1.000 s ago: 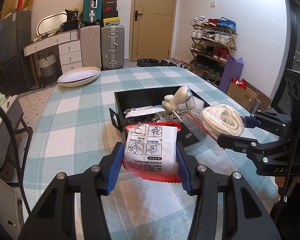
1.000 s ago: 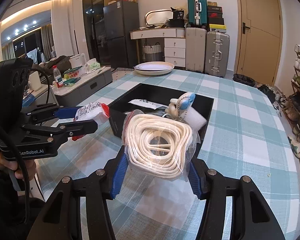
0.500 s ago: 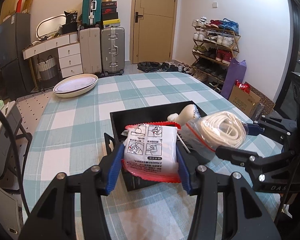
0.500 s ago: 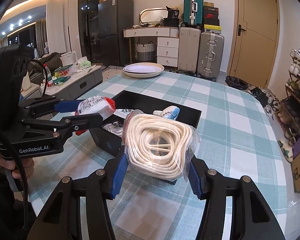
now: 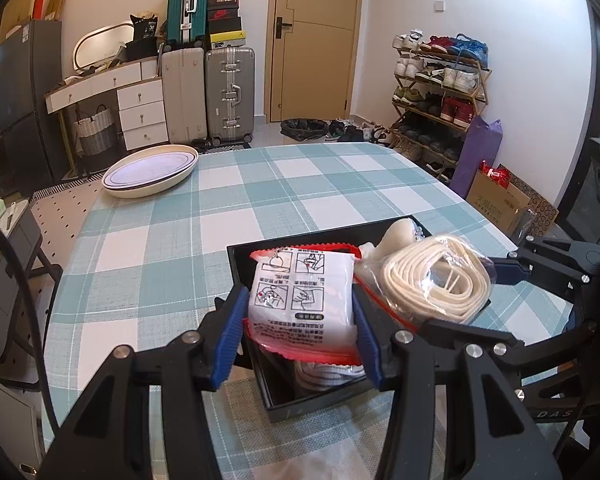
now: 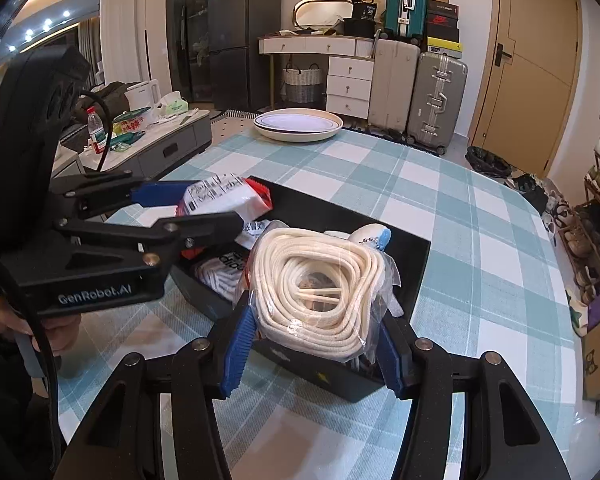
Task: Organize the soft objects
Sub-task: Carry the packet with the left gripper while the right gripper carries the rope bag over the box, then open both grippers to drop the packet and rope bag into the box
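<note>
My left gripper is shut on a white packet with red edges and printed pictures, held over the near end of a black box. My right gripper is shut on a clear bag of coiled cream rope, also above the box. In the right wrist view the left gripper shows at left with the packet. In the left wrist view the rope bag hangs to the right of the packet. The box holds a white plush with a bead chain and white bundled items.
The box stands on a table with a teal and white checked cloth. An oval cream dish sits at the table's far edge. A person's hand grips the left tool's handle. Suitcases, drawers and a shoe rack line the walls.
Both grippers have moved forward over the box with their loads; the box now lies right beneath them, where before it lay ahead of them. Both grips are unchanged.
</note>
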Available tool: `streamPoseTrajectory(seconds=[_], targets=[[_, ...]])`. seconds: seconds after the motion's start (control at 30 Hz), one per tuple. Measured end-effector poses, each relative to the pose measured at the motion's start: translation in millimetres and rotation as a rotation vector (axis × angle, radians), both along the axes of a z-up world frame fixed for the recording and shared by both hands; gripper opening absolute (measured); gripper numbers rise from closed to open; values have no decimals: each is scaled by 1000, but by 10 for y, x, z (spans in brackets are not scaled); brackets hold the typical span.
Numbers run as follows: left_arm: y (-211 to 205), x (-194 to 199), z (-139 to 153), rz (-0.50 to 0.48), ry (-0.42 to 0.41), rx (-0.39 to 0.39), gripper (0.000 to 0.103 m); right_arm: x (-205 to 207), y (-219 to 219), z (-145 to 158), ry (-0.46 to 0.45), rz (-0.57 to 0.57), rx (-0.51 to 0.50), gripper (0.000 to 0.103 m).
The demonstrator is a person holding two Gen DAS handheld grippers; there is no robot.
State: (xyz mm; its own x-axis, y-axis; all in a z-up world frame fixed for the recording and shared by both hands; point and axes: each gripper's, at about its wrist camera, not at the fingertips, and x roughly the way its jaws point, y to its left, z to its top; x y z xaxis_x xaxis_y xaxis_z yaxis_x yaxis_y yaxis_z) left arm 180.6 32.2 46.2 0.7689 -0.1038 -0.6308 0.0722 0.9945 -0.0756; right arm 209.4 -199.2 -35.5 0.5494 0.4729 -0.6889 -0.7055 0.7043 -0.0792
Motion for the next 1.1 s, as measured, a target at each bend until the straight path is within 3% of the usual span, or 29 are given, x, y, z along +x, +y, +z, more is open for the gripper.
streamPoseTrajectory(seconds=[0.53, 0.7, 0.83, 0.97, 1.1], targets=[[-55, 175, -108, -8, 17, 27, 50, 66, 278, -86, -109, 58, -186, 55], [-71, 194, -143, -20, 25, 25, 50, 114, 259, -95, -108, 58, -192, 56], [-84, 184, -147, -32, 33, 30, 51, 109, 237, -77, -109, 69, -173, 63], [-84, 142, -122, -58, 45, 3, 61, 72, 180, -36, -135, 63, -145, 82], [-94, 48, -68, -83, 27, -13, 79, 27, 96, -12, -145, 59, -123, 86]])
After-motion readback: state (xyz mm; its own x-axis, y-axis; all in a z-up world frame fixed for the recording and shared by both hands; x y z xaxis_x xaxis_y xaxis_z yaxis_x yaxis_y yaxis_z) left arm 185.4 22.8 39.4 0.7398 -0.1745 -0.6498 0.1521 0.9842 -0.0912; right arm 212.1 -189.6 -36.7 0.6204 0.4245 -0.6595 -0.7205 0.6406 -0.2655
